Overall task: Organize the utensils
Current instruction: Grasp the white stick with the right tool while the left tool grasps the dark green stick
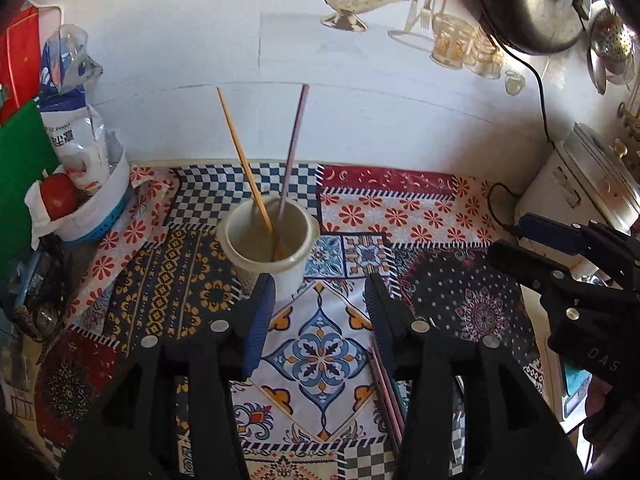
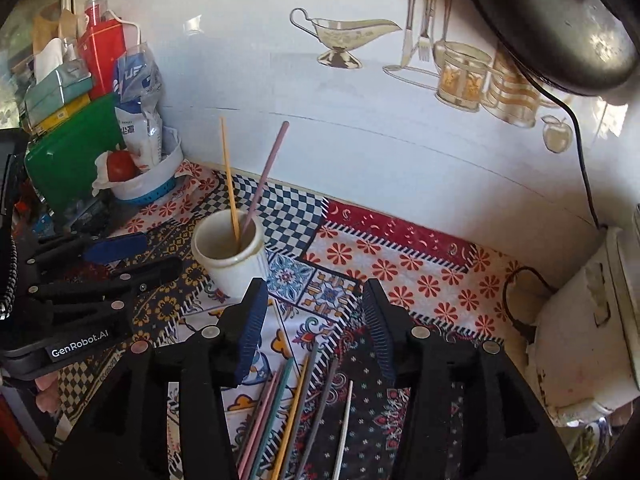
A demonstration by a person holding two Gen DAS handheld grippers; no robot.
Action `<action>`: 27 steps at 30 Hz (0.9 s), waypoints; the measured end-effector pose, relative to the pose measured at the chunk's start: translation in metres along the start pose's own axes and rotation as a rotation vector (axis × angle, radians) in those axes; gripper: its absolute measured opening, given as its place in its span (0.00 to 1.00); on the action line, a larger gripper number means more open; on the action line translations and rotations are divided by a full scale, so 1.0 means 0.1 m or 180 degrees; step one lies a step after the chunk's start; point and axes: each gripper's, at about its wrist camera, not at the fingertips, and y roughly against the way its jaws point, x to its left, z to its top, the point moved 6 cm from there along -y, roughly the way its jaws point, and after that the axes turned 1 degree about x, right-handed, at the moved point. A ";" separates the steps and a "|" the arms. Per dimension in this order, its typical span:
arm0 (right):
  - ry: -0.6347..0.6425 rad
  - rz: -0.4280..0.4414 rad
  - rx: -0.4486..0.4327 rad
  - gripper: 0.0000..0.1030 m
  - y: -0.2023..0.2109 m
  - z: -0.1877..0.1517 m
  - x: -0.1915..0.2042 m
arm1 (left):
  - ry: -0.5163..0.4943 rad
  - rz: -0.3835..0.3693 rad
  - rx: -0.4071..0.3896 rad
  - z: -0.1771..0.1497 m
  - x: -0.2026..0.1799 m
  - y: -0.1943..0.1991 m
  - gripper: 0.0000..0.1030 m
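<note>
A cream cup (image 1: pixel 269 242) stands on the patterned cloth and holds a yellow chopstick (image 1: pixel 242 156) and a pink chopstick (image 1: pixel 295 136). It also shows in the right wrist view (image 2: pixel 232 258). My left gripper (image 1: pixel 320 304) is open and empty just in front of the cup. My right gripper (image 2: pixel 316 312) is open and empty above several loose chopsticks (image 2: pixel 292 412) lying on the cloth, to the right of the cup. Some of these chopsticks (image 1: pixel 386 392) show by the left gripper's right finger. The right gripper (image 1: pixel 560 248) appears at the right in the left view; the left gripper (image 2: pixel 132 256) appears at the left in the right view.
A white and blue basket (image 2: pixel 154 184) with a tomato (image 2: pixel 120 166) and a bag stands at back left, beside a green box (image 2: pixel 68 164). A white appliance (image 2: pixel 592 320) with a black cable stands at right. A dark pan (image 2: pixel 560 20) hangs overhead. The tiled wall (image 2: pixel 360 140) is close behind.
</note>
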 end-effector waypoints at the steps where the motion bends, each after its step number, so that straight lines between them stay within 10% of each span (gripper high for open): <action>1: -0.0028 -0.0022 0.0032 0.44 0.01 -0.06 -0.04 | -0.0007 -0.0027 0.0051 -0.05 -0.05 -0.04 0.45; 27: -0.0533 -0.0297 0.1126 0.44 -0.29 -1.83 -0.63 | -0.0386 -0.0203 0.1368 -1.47 -0.55 -0.93 0.39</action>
